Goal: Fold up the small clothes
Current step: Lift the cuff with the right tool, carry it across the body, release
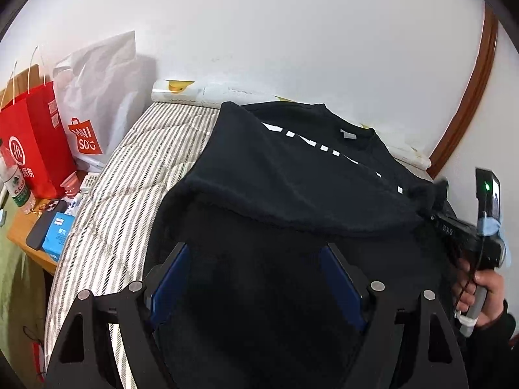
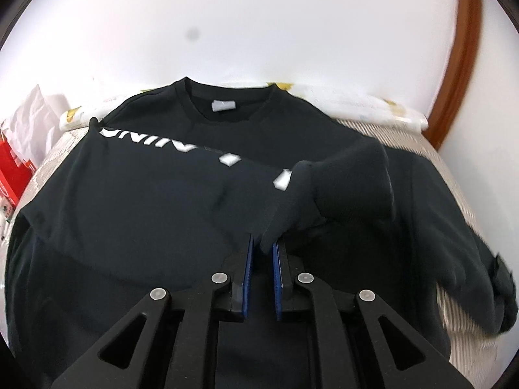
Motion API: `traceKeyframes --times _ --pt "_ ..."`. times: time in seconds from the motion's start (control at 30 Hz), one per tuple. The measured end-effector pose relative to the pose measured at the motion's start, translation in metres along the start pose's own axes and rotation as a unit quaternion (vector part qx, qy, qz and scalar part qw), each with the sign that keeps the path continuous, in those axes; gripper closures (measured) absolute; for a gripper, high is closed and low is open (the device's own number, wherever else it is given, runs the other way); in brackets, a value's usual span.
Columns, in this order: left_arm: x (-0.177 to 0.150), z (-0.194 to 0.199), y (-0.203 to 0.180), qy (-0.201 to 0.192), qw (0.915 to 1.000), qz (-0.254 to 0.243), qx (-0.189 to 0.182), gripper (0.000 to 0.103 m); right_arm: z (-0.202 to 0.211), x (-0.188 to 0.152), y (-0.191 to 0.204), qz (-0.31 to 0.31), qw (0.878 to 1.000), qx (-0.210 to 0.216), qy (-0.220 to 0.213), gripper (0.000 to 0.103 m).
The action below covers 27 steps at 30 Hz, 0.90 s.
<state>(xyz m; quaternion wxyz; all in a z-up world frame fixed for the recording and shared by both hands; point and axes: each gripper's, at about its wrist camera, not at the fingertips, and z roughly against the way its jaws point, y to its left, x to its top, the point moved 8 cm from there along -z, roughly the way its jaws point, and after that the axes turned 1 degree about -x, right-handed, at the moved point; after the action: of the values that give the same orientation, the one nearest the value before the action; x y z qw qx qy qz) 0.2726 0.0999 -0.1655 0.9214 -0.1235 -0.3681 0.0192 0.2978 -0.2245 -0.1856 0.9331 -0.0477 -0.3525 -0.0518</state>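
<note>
A black sweatshirt (image 2: 136,201) with white letters along one sleeve lies on a striped bed (image 1: 107,214). The lettered sleeve (image 2: 181,149) is drawn across the chest, below the collar (image 2: 223,107). My right gripper (image 2: 263,246) is shut on the sleeve's cuff end (image 2: 343,181) and holds it over the body of the shirt; in the left wrist view it (image 1: 438,207) is at the right. My left gripper (image 1: 253,253) is open, its blue pads wide apart over the shirt's lower body (image 1: 259,291), holding nothing.
A red paper bag (image 1: 35,136) and a white shopping bag (image 1: 97,97) stand at the left by a wooden side table (image 1: 22,240) with a phone, bottle and blue packet. A white wall and brown wooden frame (image 1: 470,103) lie behind the bed.
</note>
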Motion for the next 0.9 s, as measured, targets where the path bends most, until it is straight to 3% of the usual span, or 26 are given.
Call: traceKeyframes --times 0.23,0.4,0.53,0.7,0.9 --pt "-0.008 0.000 -0.007 0.012 0.9999 -0.005 0.004 0.022 0.018 -0.035 -0.041 -0.016 1.000 -0.012 0.014 0.085" --pt "-0.008 -0.001 -0.009 0.011 0.9999 -0.003 0.005 0.022 0.037 -0.043 -0.090 -0.050 0.999 -0.008 -0.009 0.051" --pt "0.000 -0.005 -0.011 0.002 1.0000 0.000 -0.001 0.022 0.044 -0.030 -0.107 -0.057 0.998 0.010 -0.028 0.043" --pt "0.011 -0.020 -0.007 0.006 0.9997 -0.004 0.021 0.022 0.028 -0.003 -0.096 -0.060 0.996 0.056 -0.035 0.037" --pt "0.032 -0.043 0.010 0.005 0.9986 -0.007 0.053 0.022 -0.015 0.025 -0.085 -0.055 0.997 0.044 -0.025 0.037"
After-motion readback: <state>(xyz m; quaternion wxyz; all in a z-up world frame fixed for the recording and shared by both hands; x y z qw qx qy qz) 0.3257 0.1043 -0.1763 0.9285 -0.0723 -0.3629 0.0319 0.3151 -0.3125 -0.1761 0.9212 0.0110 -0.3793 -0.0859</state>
